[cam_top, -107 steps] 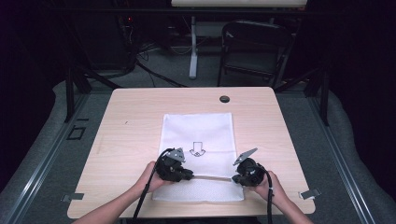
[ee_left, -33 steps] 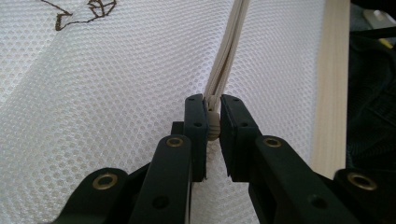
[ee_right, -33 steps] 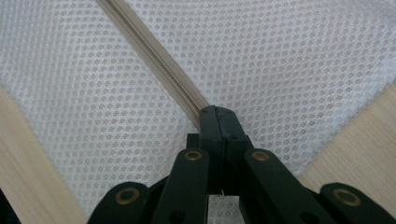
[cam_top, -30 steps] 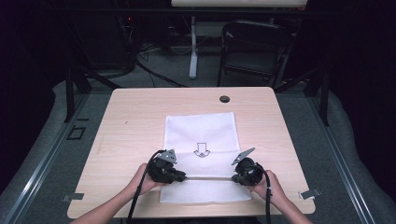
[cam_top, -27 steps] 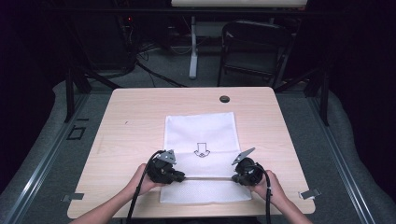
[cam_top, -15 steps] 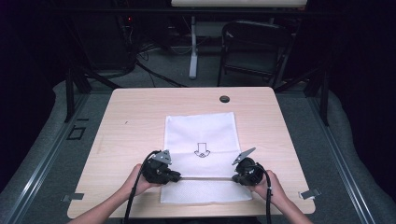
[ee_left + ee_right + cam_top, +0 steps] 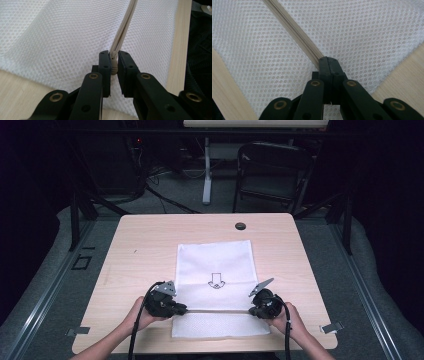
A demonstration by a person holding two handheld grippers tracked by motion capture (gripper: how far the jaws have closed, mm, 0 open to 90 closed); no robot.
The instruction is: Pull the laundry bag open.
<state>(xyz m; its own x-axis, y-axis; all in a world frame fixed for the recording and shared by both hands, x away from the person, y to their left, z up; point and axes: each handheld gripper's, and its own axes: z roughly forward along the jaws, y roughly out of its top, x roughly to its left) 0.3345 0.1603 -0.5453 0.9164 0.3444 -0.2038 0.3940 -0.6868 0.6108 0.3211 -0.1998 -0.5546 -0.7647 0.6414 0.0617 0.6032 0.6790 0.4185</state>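
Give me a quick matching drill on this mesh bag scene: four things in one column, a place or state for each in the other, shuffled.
Things:
1. left gripper
2. right gripper
3. arrow print
4. black round cap

Places or states:
A. on the bag's white middle
B. shut on the zipper pull
C. far on the table, beyond the bag
D. shut on the zipper's other end

Pairs: 1-B, 2-D, 3-A, 4-C

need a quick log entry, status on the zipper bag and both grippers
Left gripper shut on zipper pull. Right gripper shut on zipper end. White mesh bag flat on table, zipper taut between jaws. Nothing in the way.
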